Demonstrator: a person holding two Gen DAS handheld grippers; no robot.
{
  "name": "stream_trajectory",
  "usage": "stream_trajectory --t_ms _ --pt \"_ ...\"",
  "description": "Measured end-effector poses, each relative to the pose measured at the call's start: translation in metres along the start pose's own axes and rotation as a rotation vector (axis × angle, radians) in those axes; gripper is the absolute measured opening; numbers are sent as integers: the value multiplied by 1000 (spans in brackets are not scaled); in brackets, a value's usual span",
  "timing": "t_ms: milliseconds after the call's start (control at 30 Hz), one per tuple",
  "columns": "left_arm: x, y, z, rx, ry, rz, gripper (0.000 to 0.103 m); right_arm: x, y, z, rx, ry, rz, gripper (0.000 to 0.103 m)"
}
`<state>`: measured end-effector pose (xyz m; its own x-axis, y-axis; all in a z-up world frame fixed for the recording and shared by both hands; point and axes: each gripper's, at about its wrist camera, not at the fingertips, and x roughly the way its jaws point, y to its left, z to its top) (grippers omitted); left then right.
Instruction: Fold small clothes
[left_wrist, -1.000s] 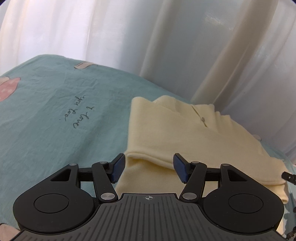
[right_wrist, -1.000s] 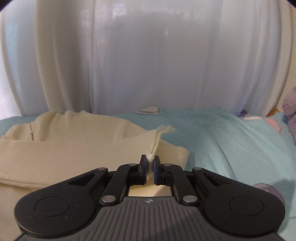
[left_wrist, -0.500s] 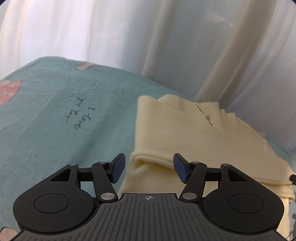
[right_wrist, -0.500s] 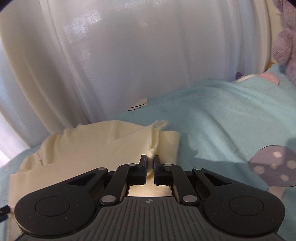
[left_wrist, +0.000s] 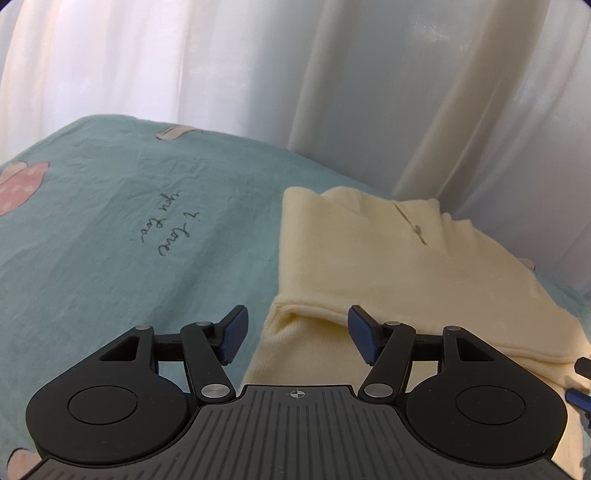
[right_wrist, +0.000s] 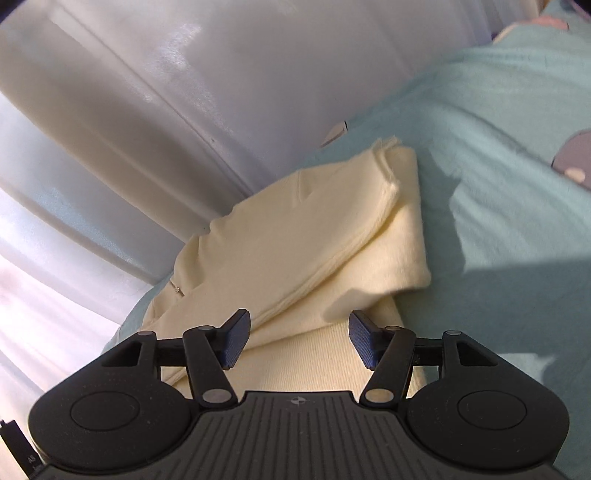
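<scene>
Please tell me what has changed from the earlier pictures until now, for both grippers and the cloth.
The right gripper opened and let go of the pale yellow knit garment, whose corner it pinched before; the fold now lies on the teal bed sheet. Its view also tilted. The left gripper stayed open over the garment's folded edge, nearly unmoved.

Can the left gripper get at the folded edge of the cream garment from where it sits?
Probably yes. The left gripper is open, and the cream garment has its folded edge lying right between the fingers with nothing across it.
</scene>
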<state>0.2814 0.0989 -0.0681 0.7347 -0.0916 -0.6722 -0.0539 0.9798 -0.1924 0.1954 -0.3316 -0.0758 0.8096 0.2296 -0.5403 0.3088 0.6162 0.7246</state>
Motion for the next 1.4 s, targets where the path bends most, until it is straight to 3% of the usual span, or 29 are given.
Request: stream_trajectory --t_ms 67,133,200,233,533,633,733,900,1033,1233,1400 --pt "5 -2 -1 21 3 18 66 5 1 3 31 -8 -7 51" --pt "10 -5 -1 40 0 36 66 13 -1 8 64 -5 -12 36" --pt "15 -7 0 56 -18 61 66 22 -4 12 97 9 -22 10" --pt "16 -8 0 63 -31 77 66 25 -4 13 106 13 -29 8" --pt "31 -2 8 78 -75 206 66 26 -3 25 8 -56 -87 6" --pt "28 3 10 50 -60 186 67 27 5 25 -87 -68 -127 6" --pt "17 6 6 38 -47 148 65 21 7 25 -106 -26 -120 11" --pt "-1 -12 -10 155 -59 88 68 9 -2 15 -95 -9 -104 16" --pt "15 -27 -14 233 -40 137 69 18 -2 20 -80 -2 -113 9" --pt "29 -23 0 152 -29 121 72 33 6 34 -169 -29 -184 6" --pt "34 -13 6 96 -3 117 82 33 -2 37 -173 -22 -144 7"
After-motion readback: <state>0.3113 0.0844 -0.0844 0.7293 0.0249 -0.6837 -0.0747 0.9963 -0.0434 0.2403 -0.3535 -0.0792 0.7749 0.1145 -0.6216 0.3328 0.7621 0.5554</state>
